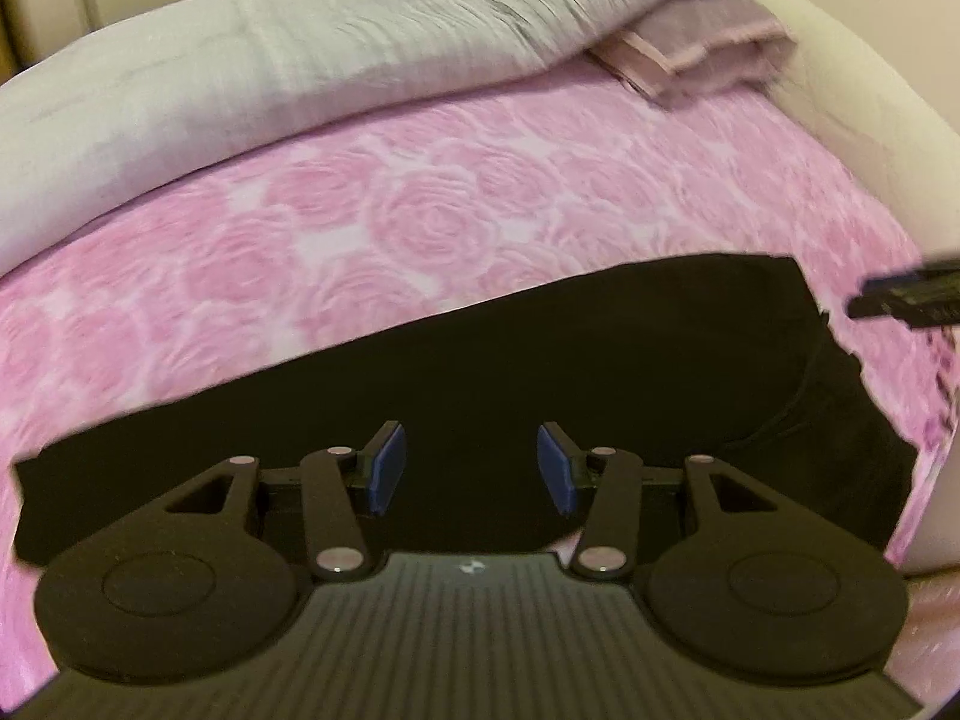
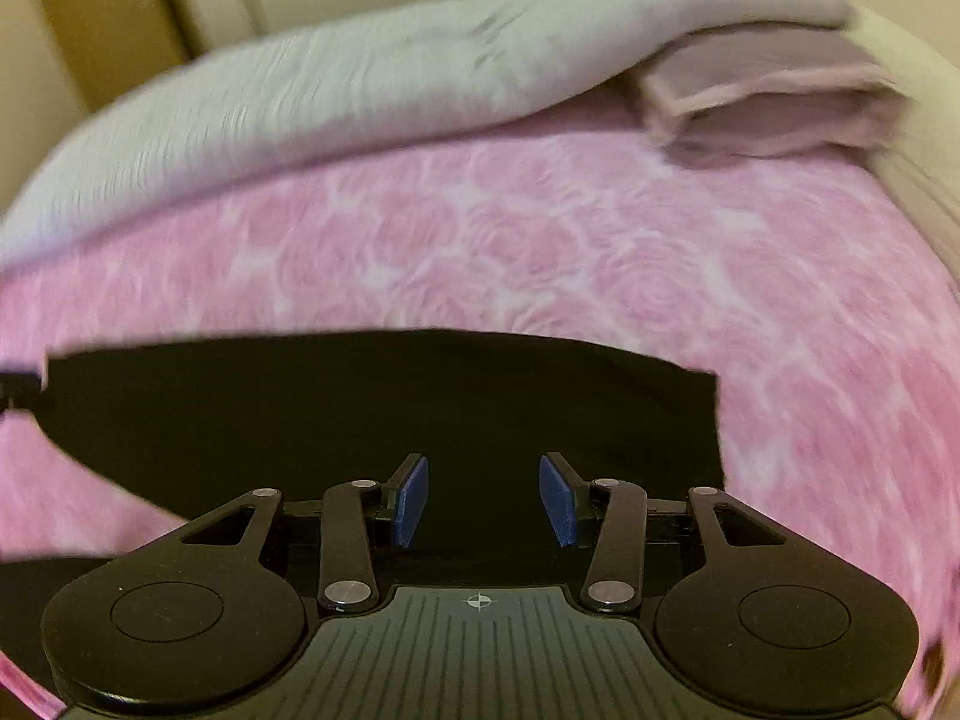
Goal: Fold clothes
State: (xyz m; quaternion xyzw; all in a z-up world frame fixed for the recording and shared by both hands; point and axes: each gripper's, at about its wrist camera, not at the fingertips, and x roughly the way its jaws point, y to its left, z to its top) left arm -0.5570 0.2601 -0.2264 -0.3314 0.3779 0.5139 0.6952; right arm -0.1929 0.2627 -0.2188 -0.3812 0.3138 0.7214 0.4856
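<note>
Both grippers hover over the black garment (image 1: 540, 360), the left gripper (image 1: 473, 468) and right gripper (image 2: 483, 501) each with jaws apart, holding nothing. The garment lies flat on the pink rose bedspread (image 1: 420, 210); beyond it, a grey blanket (image 1: 360, 42) is heaped.

Both wrist fisheyes look forward along their own blue-padded fingers, low and close over a black garment (image 1: 600, 372) on a pink rose-patterned bedspread (image 1: 420, 204). The left view faces up the bed and catches the right gripper (image 1: 912, 294) at its right edge. Both views share the garment, bedspread, grey blanket (image 2: 420, 72) and folded pink cloth (image 2: 774, 102).
</note>
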